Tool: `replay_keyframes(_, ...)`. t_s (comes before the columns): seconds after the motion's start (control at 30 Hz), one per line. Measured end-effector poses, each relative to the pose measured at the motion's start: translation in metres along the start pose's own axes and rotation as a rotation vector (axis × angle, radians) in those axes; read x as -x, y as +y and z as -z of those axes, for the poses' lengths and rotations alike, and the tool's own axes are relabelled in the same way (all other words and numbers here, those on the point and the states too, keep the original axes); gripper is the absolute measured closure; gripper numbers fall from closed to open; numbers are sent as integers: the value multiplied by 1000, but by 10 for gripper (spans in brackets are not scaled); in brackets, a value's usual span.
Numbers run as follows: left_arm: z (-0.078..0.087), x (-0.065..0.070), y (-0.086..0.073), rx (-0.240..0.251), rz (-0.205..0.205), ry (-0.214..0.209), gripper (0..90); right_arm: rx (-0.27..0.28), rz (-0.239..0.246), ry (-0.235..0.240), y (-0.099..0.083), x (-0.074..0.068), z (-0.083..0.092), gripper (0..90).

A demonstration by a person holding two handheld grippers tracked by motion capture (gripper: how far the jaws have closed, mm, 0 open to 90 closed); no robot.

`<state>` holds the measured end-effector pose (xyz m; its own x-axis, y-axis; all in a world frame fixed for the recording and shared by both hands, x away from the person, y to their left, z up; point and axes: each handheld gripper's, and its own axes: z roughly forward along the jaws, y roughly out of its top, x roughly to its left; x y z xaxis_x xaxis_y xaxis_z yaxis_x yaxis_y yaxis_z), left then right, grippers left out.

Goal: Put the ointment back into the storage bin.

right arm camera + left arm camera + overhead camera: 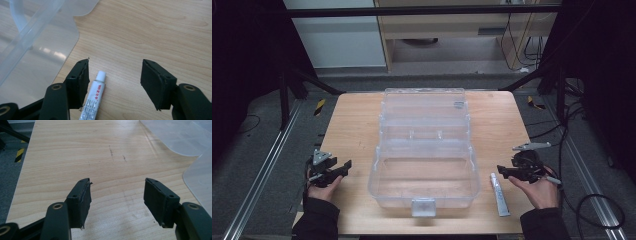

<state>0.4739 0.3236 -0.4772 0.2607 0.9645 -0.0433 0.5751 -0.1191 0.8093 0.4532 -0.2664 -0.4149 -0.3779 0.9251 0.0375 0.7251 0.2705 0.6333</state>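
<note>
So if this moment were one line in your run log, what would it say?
left gripper: open, holding nothing | right gripper: open, above tube | clear box: open, mid-table | tube: right of box

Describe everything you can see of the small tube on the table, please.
The tube is small, slim and white, with a white cap and small red and dark print. It lies flat on the wooden table, just right of the clear plastic box and apart from it. The open right gripper hangs over it, cap between the jaws, not gripping.
</note>
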Motion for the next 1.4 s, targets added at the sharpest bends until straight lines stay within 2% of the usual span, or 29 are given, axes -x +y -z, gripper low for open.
replay_keyframes(0.33,-1,-1,-1,-7,-2,0,382,-125,12,29,8,-13,1,432)
replay_keyframes(0.37,-1,-1,-1,-7,-2,0,382,-125,12,29,8,-13,1,432)
replay_keyframes(0.5,-2,0,-1,-13,-7,-2,382,-199,7,26,7,-17,-6,445)
replay_keyframes(0.53,-2,0,-1,-13,-7,-2,381,-199,7,26,7,-17,-6,445)
replay_keyframes(0.6,-2,0,-1,-14,-8,-2,381,-236,11,21,8,-20,-10,467)
replay_keyframes(0.67,-2,0,-1,-13,-8,-2,381,-242,12,20,8,-20,-11,472)
replay_keyframes(0.7,-2,0,-1,-14,-8,-2,380,-267,12,21,8,-21,-15,481)
replay_keyframes(0.8,-2,0,-1,-13,-7,-2,379,-280,18,16,9,-21,-17,486)
replay_keyframes(0.93,-2,0,-1,-14,-8,-3,378,-326,23,9,8,-23,-23,498)
replay_keyframes(1.1,-2,-1,-1,-14,-8,-3,377,-359,1,19,4,-21,-29,519)
replay_keyframes(1.4,-2,-1,-1,-17,-8,-3,375,-408,-7,17,2,-22,-38,548)
